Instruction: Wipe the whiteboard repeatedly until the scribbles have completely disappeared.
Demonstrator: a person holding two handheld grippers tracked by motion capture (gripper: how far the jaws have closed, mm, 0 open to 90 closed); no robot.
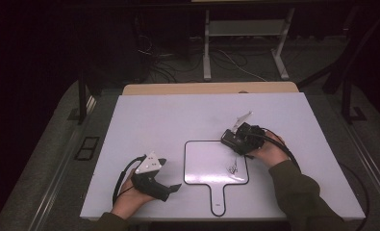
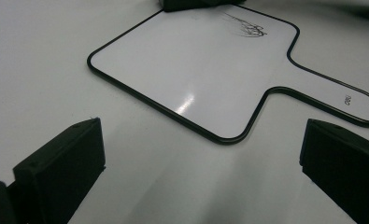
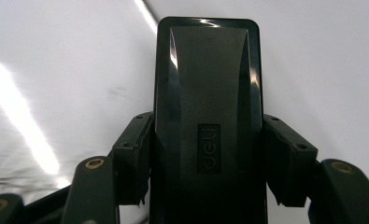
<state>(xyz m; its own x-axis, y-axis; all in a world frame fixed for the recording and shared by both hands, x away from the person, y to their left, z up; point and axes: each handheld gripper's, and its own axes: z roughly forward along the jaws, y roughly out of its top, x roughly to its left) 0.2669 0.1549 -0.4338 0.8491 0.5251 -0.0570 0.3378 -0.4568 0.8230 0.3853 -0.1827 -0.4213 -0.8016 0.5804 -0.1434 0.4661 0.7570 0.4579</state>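
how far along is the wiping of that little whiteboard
Done: the right gripper is shut on the black eraser, at the paddle whiteboard's upper right edge. In hand: bringing it toward the scribble. Left: the scribble looks intact, so the wiping itself seems undone. The left gripper lies open beside the board.

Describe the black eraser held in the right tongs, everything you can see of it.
The eraser is a black, glossy, plastic-looking block with rounded corners and a raised "deli" mark on its back. The right tongs are shut on its two long sides. In the high view it sits at the upper right corner of the whiteboard, above a black scribble; whether it touches the board is unclear.
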